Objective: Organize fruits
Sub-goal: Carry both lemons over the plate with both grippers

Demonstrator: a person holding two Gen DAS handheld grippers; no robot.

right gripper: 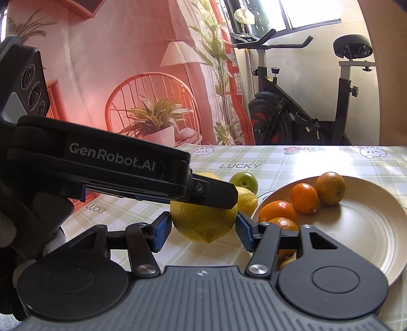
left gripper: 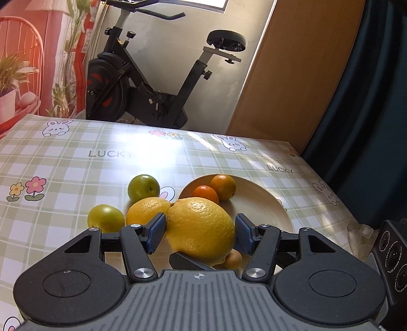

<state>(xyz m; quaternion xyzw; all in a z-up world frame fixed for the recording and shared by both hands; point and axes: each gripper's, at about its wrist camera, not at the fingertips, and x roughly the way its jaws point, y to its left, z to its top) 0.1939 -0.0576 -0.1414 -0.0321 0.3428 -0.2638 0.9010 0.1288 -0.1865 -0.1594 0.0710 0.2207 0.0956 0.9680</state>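
1. My tabletop (left gripper: 101, 157) has a shiny cloth with green and white squares. It has bunnies, flowers and the word LUCKY on it.
2. Bright sun makes a white patch on the cloth.
3. Behind the tabletop stands a black exercise bike (left gripper: 142, 84) with a black seat and red marks on its wheel.
4. The wall behind the bike is pale.
5. A window (right gripper: 313, 12) is high up above the bike.
6. A big pink picture cloth (right gripper: 142, 76) hangs beside the bike. It shows a chair, a lamp and green plants.
7. A brown wooden panel (left gripper: 300, 76) stands on the other side, next to a dark blue curtain (left gripper: 376, 114).
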